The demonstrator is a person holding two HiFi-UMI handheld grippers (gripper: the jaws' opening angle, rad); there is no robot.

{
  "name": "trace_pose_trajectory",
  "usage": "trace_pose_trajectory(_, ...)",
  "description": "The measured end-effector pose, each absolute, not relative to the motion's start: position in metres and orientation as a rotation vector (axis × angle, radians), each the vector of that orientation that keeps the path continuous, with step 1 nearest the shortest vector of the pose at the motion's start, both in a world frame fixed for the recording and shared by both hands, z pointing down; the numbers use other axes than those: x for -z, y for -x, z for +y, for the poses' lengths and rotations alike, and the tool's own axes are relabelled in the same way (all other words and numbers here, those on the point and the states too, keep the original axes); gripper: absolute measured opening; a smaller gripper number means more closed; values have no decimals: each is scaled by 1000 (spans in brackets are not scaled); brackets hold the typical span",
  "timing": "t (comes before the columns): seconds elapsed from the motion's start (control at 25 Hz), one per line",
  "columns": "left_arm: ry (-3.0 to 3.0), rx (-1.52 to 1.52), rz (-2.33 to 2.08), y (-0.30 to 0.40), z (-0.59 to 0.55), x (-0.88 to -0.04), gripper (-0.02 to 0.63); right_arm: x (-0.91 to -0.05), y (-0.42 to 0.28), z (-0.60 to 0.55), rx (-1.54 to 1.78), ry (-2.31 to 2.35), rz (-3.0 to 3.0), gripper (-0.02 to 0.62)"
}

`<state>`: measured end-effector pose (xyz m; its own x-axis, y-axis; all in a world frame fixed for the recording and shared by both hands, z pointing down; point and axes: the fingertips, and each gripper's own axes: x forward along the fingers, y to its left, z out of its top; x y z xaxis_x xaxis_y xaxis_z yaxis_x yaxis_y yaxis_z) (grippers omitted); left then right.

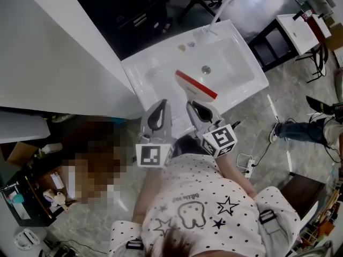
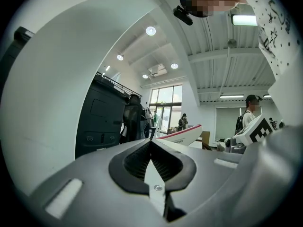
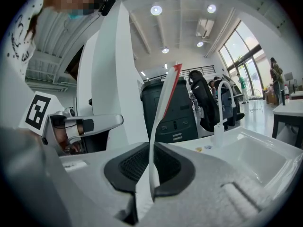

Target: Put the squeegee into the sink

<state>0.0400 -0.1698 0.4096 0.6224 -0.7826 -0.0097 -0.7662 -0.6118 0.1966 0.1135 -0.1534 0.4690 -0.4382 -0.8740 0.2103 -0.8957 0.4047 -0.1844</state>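
In the head view the white squeegee [image 1: 196,87] with a red blade edge hangs over the near part of the white sink [image 1: 236,74]. My right gripper [image 1: 193,105] is shut on its handle, just above the sink's front rim. The right gripper view shows the squeegee [image 3: 163,103] standing up out of the jaws, its handle pinched between the dark pads, with the sink [image 3: 258,150] below to the right. My left gripper [image 1: 162,103] is beside it on the left, shut and holding nothing. In the left gripper view the jaw tips [image 2: 151,141] meet, and the squeegee [image 2: 183,135] shows beyond them.
A tall white faucet [image 1: 223,8] stands at the sink's far edge, with a drain [image 1: 206,68] in the basin. A large white panel [image 1: 48,58] borders the sink on the left, and a black cabinet [image 1: 128,15] stands behind it. Another person's legs [image 1: 305,127] and a power strip [image 1: 245,160] are on the floor at right.
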Motion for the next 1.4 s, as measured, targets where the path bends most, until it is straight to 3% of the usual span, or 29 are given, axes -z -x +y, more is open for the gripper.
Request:
trace_pose_trajectory(0.8, -2619, 155, -1413, -20, -186, -407, -7, -517, -102, -194, -768, -1473, -2547, 26)
trace_pose_trajectory(1.4, -2604, 163, -1482, -21, -196, -403, -8, -556, -100, -214, -740, -1356, -2497, 25)
